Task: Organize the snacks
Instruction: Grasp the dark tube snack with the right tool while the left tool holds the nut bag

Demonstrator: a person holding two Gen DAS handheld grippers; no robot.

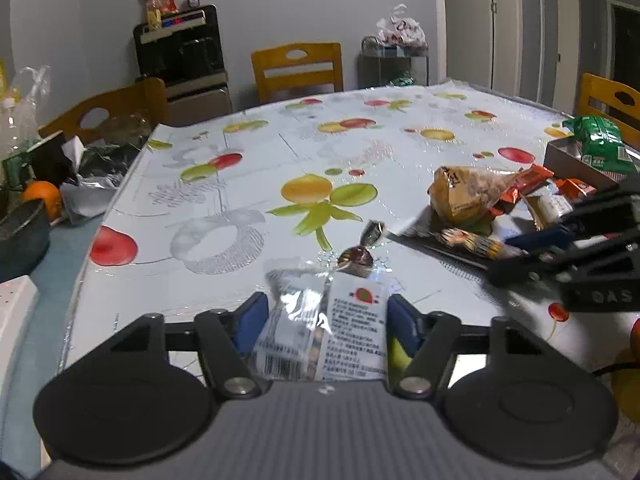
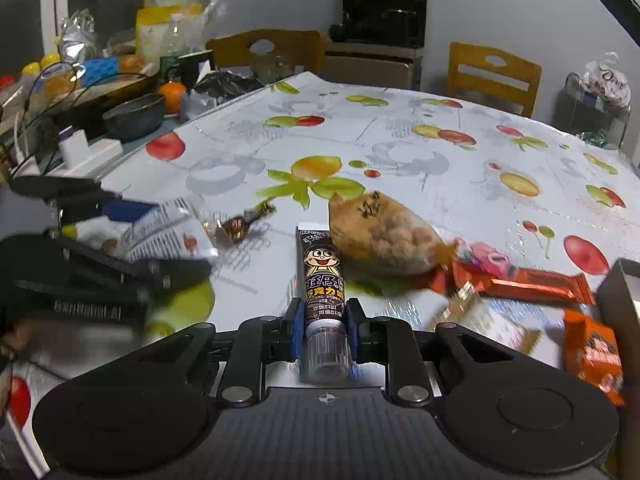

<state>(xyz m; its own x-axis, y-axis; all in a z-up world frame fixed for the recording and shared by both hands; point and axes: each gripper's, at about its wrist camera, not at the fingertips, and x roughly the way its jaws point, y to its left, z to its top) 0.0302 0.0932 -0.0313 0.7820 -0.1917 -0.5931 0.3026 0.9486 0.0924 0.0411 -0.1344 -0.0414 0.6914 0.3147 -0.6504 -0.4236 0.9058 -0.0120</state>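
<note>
Right gripper (image 2: 323,314) clamped narrow on brown chocolate tube (image 2: 323,280), tube lying on fruit-print table (image 1: 248,152). Left gripper (image 1: 326,320) stood half-wide, blue pads at edges of clear snack packet (image 1: 324,328). Beyond: wrapped candy (image 1: 358,254), tan bag (image 2: 384,236), orange bars (image 2: 532,282).

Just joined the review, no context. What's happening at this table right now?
A person is sorting snacks with two handheld grippers. The left gripper is around a clear packet; the right gripper is shut on a brown tube. Both items sit low over the table. A wrapped candy, a peanut bag and orange bars lie loose.
</note>
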